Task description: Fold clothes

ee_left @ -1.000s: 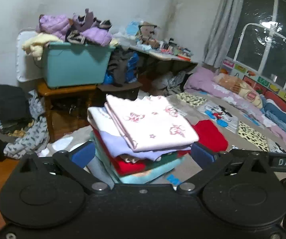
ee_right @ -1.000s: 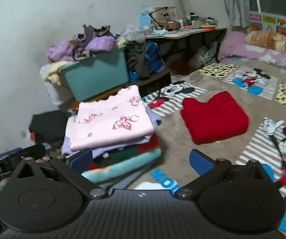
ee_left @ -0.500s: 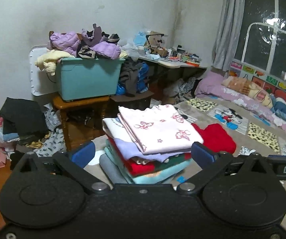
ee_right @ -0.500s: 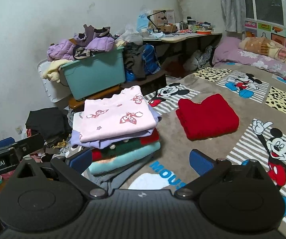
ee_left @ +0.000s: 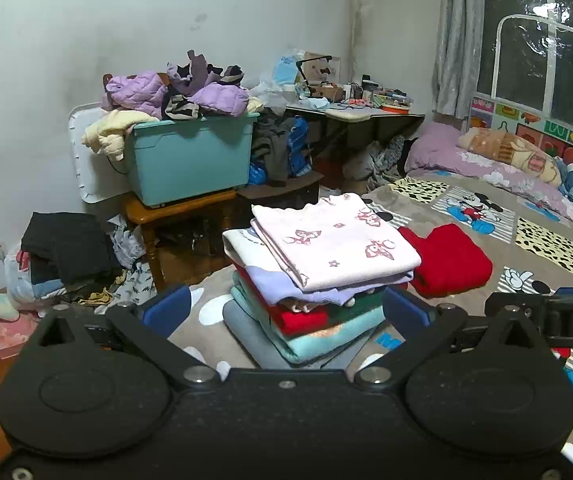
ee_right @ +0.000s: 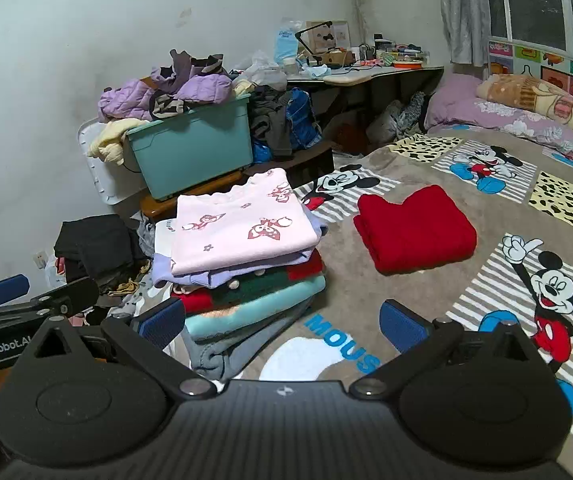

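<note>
Folded stack (ee_left: 318, 268) beyond spread fingers (ee_left: 166, 308), untouched

Folded stack (ee_right: 242, 256) on blanket (ee_right: 426, 304), left of sweater (ee_right: 414, 228); bin (ee_right: 194, 156) behind.

Each hand-held gripper is matte black, with two round discs, silver pivot screws and blue-padded fingers: the left hand-held gripper (ee_left: 284, 310) shows a smooth housing, the right hand-held gripper (ee_right: 282, 324) a ribbed one; white "GenRobot.AI" lettering marks the left one's side.
</note>
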The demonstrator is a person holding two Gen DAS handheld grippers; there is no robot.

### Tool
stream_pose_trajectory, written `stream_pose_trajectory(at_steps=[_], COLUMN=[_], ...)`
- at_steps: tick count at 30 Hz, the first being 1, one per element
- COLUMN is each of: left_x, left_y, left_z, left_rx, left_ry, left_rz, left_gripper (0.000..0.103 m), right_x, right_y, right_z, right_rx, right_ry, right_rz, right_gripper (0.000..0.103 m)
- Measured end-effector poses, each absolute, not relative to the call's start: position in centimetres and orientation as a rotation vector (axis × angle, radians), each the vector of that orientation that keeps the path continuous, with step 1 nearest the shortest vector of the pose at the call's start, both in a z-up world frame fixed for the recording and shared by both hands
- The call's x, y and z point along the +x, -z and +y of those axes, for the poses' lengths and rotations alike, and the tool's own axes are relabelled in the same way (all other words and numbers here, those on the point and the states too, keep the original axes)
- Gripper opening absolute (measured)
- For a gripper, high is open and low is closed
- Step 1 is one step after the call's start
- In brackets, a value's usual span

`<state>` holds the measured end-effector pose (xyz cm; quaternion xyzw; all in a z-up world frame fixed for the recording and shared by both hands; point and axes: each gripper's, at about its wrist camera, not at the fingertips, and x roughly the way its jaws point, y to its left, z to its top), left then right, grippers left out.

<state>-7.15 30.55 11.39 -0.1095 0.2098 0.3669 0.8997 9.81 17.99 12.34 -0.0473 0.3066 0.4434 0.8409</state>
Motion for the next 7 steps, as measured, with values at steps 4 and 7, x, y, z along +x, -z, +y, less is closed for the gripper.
stream_pose_trajectory(at_steps=[4,7], left_x=[-7.47,-7.51], left_y=[-11.29,-11.2], left_z=[30.53,30.36], left_rx=[-0.246,-0.235], left_ry=[-0.761,-0.767], left_rz=[0.421,0.418], left_gripper=[0.103,0.103], right_x=[9.68,9.6], right_y=[-12.47,-12.51], right_z=[17.83,17.75], right_rx=[-0.098,-0.094], right_ry=[-0.941,-0.942], right_rz=[0.647,0.646], right_gripper=[0.103,0.103])
